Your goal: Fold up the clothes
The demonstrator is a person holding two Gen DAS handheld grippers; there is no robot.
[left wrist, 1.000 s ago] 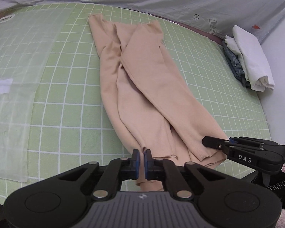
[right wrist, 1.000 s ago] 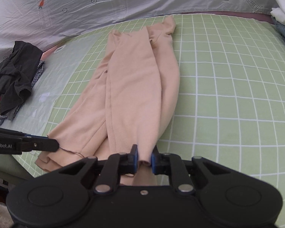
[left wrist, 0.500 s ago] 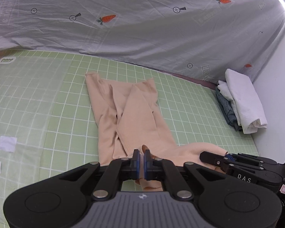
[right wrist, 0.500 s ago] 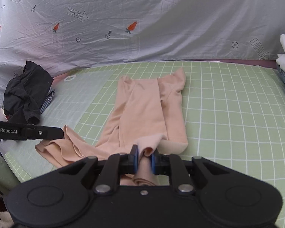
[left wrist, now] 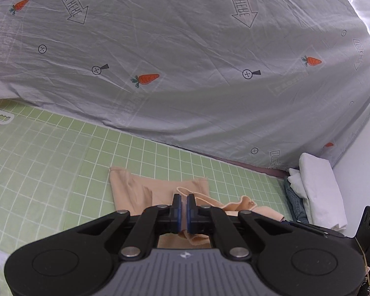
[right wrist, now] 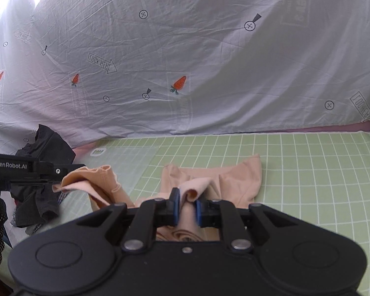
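Left wrist view: the left gripper has its jaws closed on a hem of the beige trousers, with only a thin strip of fabric between the blue pads. Beyond the jaws, the far part of the trousers lies flat on the green grid mat, its top edge running straight across the squares. To the right of the trousers, a lifted fold of the same beige cloth hangs in loose waves toward the right gripper, of which only a black finger shows here. Further right of the trousers, at the mat's edge, a stack of folded clothes sits with white items on top and denim beneath. Behind the trousers, a grey sheet printed with carrots and arrows rises as a backdrop.

Right wrist view: the right gripper holds a thicker bunch of the beige trousers; its jaws stand a little apart, clamped on the gathered cloth that bulges up between the pads. Just beyond the jaws, the rest of the trousers lies on the green grid mat. To the left of the trousers, the left gripper, marked GenRobot.AI, reaches in from the side and holds another raised corner of the beige cloth, which droops below its tip. Further left, behind that gripper, a pile of dark clothes lies at the mat's edge. The carrot-print sheet fills the background.
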